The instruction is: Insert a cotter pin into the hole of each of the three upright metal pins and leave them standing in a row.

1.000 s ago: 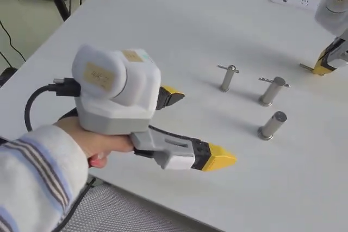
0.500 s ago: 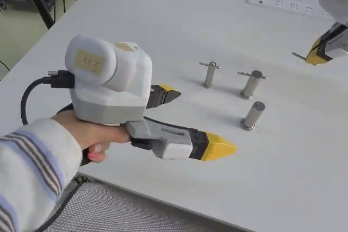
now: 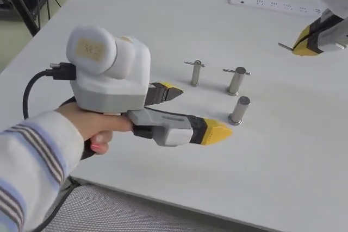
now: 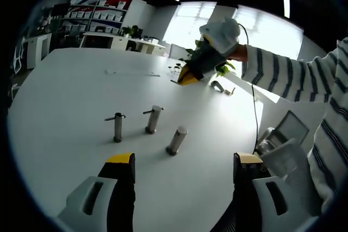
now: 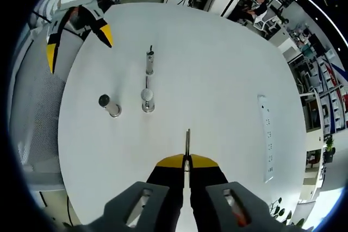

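While the camera has swung, the left gripper [image 3: 194, 112] has come nearer the bare pin [image 3: 239, 110]; its jaws gape wide, one yellow tip at that pin's 8 o'clock. The right gripper [image 5: 187, 162] pinches a cotter pin [image 5: 188, 142] at 2 o'clock of the row. The cotter pin's long axis runs on from the jaws, toward 12 o'clock in the right gripper view. All three stand upright; the two pinned ones [image 3: 196, 73] [image 3: 236, 81] carry level cotters. The label [image 3: 89, 51] on the left gripper is too blurred to read.

white table [image 3: 163, 4] | bright windows [image 4: 190, 17] — wall shelves [image 4: 103, 12] | mesh chair [image 3: 119, 210]
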Demonstrator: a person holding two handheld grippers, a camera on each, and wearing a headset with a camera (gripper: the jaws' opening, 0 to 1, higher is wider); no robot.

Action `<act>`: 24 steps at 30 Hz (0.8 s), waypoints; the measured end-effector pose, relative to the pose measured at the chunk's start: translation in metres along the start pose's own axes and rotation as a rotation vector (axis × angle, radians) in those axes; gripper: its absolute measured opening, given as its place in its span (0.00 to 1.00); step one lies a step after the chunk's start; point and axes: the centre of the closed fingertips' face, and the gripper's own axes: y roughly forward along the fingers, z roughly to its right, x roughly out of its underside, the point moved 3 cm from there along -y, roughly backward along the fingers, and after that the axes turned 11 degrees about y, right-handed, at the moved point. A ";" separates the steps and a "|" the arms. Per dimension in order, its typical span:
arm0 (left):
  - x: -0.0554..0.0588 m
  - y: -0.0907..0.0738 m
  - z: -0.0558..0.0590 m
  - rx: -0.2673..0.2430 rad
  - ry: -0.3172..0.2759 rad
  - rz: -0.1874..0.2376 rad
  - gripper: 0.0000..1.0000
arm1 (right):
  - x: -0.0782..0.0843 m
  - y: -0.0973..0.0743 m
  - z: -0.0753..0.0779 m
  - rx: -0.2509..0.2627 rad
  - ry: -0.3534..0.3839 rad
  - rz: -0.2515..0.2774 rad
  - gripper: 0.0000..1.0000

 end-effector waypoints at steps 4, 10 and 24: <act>-0.004 0.004 -0.002 -0.009 0.004 0.008 0.67 | -0.005 -0.021 -0.016 0.028 -0.026 0.039 0.00; -0.014 0.011 -0.003 -0.024 0.037 0.018 0.60 | -0.012 -0.036 -0.032 0.059 -0.034 0.104 0.00; -0.043 0.025 -0.011 -0.038 -0.066 0.105 0.37 | -0.034 -0.065 -0.081 0.095 -0.085 0.258 0.00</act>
